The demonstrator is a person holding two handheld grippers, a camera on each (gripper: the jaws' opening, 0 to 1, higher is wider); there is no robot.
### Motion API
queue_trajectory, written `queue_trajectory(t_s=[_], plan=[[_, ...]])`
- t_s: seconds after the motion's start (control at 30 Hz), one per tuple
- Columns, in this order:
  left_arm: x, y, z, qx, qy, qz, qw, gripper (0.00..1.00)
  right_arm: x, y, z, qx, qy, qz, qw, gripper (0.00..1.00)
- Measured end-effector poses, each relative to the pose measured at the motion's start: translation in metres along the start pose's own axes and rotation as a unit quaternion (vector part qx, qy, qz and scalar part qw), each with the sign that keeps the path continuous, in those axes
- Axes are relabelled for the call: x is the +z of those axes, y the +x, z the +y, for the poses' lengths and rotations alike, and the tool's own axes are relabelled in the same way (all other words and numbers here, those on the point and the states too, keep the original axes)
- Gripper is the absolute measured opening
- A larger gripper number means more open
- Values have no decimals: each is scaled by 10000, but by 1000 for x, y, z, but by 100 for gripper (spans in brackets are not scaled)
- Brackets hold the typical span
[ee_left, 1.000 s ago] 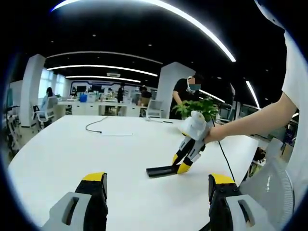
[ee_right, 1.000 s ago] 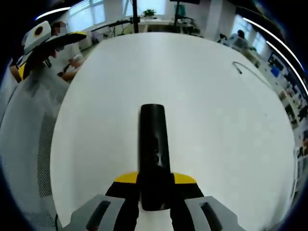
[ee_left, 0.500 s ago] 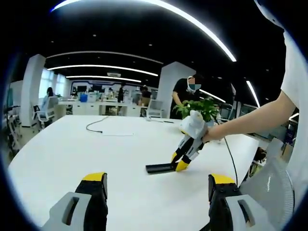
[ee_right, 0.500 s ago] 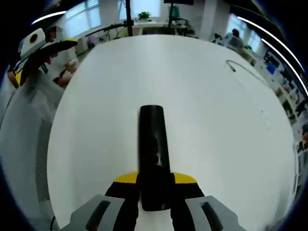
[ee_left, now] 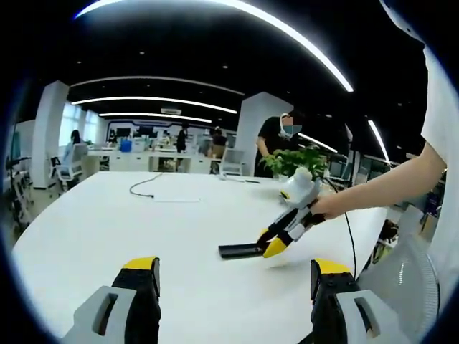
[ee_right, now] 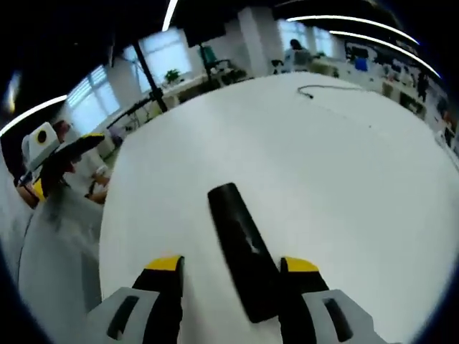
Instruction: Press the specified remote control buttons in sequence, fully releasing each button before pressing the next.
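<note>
Open-plan office, big white table (ee_left: 107, 229) with a black cable (ee_left: 143, 185) far off. Black remote (ee_right: 240, 251) lies flat on the table, between the right gripper (ee_right: 231, 266) jaws, which are spread and not touching it. Left gripper (ee_left: 235, 271) held back, jaws spread wide on nothing. Potted plant (ee_left: 301, 161) and 1 standing person (ee_left: 276, 140) behind.

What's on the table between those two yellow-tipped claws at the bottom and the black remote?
Nothing: in the left gripper view, bare white table separates the left gripper from the remote.
</note>
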State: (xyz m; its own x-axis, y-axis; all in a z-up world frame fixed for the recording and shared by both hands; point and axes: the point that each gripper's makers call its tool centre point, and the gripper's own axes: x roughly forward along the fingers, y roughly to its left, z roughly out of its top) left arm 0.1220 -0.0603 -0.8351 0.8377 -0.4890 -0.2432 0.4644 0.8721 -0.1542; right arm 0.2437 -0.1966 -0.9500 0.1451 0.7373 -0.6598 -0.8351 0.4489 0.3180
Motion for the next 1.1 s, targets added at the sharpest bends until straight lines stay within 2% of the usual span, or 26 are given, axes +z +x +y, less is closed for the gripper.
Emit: queue_trajectory(t_s=[0.13,0.17,0.23,0.27,0.37,0.4,0.43,0.5,0.6,0.77,1.0,1.1], plan=[[0,0,0,-11,3,13,10000,90,6,-3,-3,-208,399,-567,9974,71],[0,0,0,-12,5,8,10000,90,11,-6,-9,-442,512,-848,9941,75],[0,0,0,-17,-5,6,10000,90,21,-13,-13,-611,714,-1371,9861,82],[0,0,-1,-22,-10,2,10000,90,23,-14,-13,-628,735,-1447,9847,86],[0,0,0,-19,-4,-4,10000,90,30,-26,-17,-816,1074,-1920,9721,99],[0,0,0,-20,-6,-7,10000,90,25,-28,-13,-809,1133,-1854,9728,99],[0,0,0,-19,-6,-10,10000,90,32,-33,-6,-842,1137,-2047,9685,99],[1,0,0,-20,-11,-19,10000,90,33,-40,-3,-878,1198,-2208,9639,99],[1,0,0,-30,-21,-17,10000,90,30,-51,3,-909,1319,-2326,9593,99],[1,-1,-2,-68,-58,-42,10000,90,27,-69,13,-1125,1299,-2526,9522,99],[0,0,-4,-126,-19,-11,9999,90,25,-104,28,-1547,1282,-2921,9351,99],[0,0,-4,-133,-27,-14,9999,90,21,-113,36,-1691,1183,-2927,9337,99]])
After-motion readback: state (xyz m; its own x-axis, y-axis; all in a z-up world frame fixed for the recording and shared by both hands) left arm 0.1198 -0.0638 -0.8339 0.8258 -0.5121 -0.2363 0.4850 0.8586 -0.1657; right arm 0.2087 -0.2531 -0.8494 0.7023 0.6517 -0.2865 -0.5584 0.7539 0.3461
